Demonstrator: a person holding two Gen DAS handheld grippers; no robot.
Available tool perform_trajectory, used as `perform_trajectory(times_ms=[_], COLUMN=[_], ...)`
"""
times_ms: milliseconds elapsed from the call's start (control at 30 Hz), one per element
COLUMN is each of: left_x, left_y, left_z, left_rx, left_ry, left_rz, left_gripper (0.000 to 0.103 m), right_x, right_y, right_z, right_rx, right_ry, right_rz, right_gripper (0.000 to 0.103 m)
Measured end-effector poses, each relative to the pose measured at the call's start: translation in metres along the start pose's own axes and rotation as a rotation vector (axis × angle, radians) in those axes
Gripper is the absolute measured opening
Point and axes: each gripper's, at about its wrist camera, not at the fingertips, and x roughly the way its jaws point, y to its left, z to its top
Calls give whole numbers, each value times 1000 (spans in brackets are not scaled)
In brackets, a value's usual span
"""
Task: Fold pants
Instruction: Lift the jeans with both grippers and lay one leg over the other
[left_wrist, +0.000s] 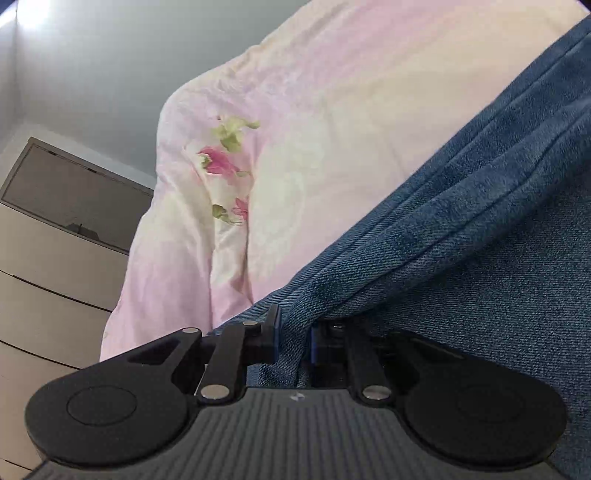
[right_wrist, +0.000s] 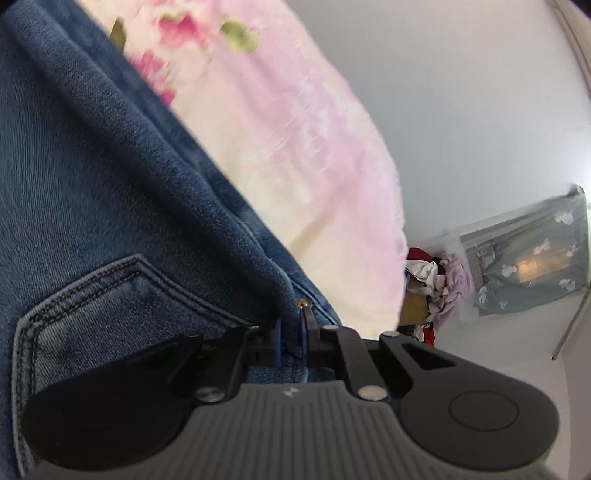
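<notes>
Blue denim pants lie on a pink floral bed cover. In the left wrist view my left gripper is shut on a bunched fold of the pants' edge, the denim squeezed between its two fingers. In the right wrist view the pants fill the left side, with a stitched back pocket and a copper rivet showing. My right gripper is shut on the denim edge near that rivet. Most of the pants is out of view.
A pale chest of drawers stands left of the bed. The bed cover drops off at its right edge. A heap of clothes and a grey-green patterned bag sit against the white wall.
</notes>
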Motion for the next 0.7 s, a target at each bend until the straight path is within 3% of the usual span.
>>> perform_trajectory(times_ms=[167, 400, 500, 600, 700], left_x=[7, -24, -15, 6, 20], left_y=[-7, 34, 34, 20, 9], left_z=[-6, 11, 28, 33, 32], left_rx=[-9, -59, -30, 43, 82], left_ry=[-15, -93, -46, 45, 46], left_rz=[6, 13, 12, -40, -31], left_gripper=[16, 15, 14, 15, 18], right_x=[9, -19, -11, 1, 10], right_y=[2, -19, -20, -13, -6], right_z=[1, -8, -4, 4, 6], right_rx=[1, 35, 60, 59, 30], right_ry=[-9, -55, -32, 2, 8], right_rz=[20, -21, -35, -7, 4], right_gripper=[4, 4, 3, 4, 6])
